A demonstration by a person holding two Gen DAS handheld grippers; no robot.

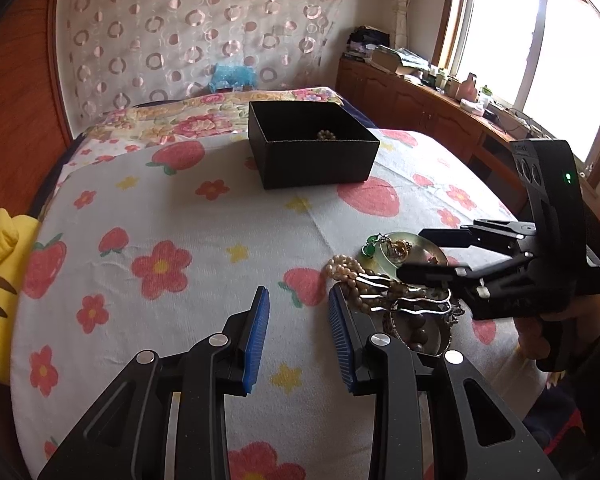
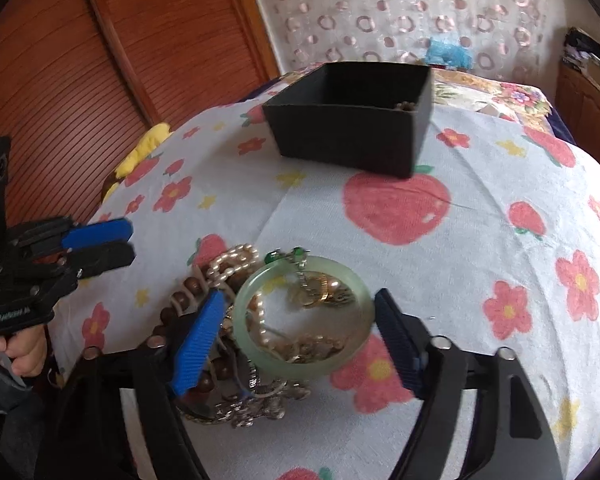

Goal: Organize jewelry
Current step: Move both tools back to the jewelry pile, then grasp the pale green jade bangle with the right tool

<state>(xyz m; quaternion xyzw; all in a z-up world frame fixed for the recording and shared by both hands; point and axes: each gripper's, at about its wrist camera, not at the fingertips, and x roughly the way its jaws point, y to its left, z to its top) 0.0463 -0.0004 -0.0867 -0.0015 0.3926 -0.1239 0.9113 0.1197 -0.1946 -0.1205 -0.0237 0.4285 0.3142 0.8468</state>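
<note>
A heap of jewelry lies on the flowered bedsheet: a pale green jade bangle (image 2: 300,360), a pearl necklace (image 2: 236,260), brown wooden beads (image 2: 184,300), gold chains and silver pieces. My right gripper (image 2: 296,316) is open, its jaws either side of the bangle, just above it. My left gripper (image 1: 298,308) is open and empty, just left of the heap (image 1: 384,280). A black open box (image 1: 312,144) stands farther back with a bead bracelet (image 1: 326,134) inside; it also shows in the right wrist view (image 2: 352,120).
A yellow plush toy (image 1: 0,280) lies at the bed's left edge. A wooden headboard (image 2: 120,60) and a patterned curtain are behind the bed. A wooden cabinet (image 1: 420,100) with clutter stands under the window at right.
</note>
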